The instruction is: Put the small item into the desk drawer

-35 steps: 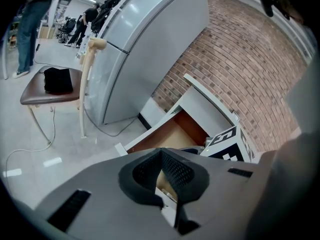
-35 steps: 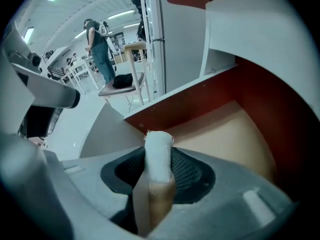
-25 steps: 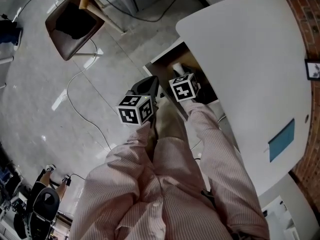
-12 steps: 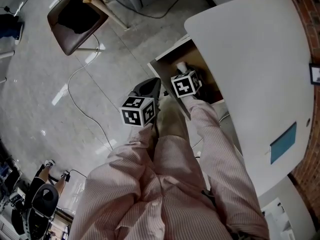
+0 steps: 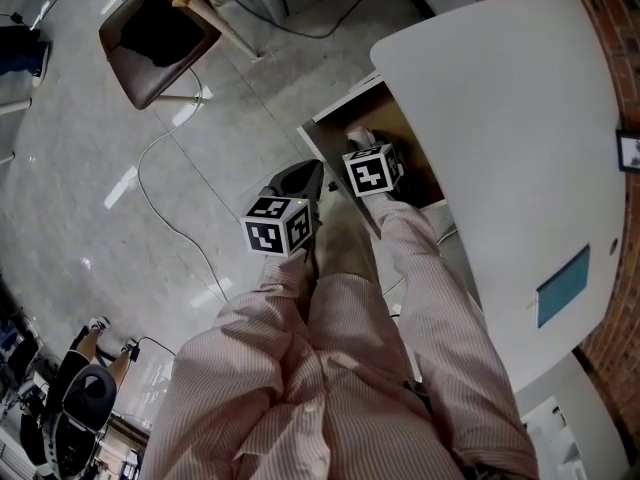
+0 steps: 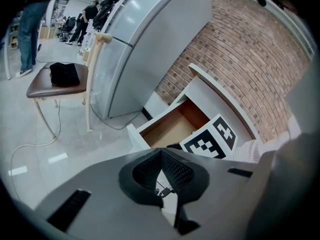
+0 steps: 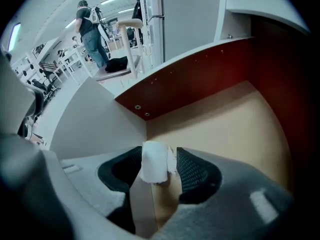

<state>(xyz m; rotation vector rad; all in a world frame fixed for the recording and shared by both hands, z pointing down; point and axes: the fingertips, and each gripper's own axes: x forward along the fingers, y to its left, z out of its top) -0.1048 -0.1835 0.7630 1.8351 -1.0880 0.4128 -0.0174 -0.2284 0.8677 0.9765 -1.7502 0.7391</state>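
Both arms stretched forward, mid-frame in head view. Left tongs (image 6: 161, 154) closed, nothing in them. Right tongs (image 7: 159, 154): jaws opening, white roll (image 7: 154, 163) sits loose between them.

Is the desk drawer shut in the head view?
No, the drawer stands pulled out from under the white desk, its wooden bottom showing.

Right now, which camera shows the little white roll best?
The right gripper view: the white roll fills the middle, between the right tool's opening jaws, over the drawer floor. The head view shows only a small bit of it beyond the marker cube. The left gripper view doesn't show it.
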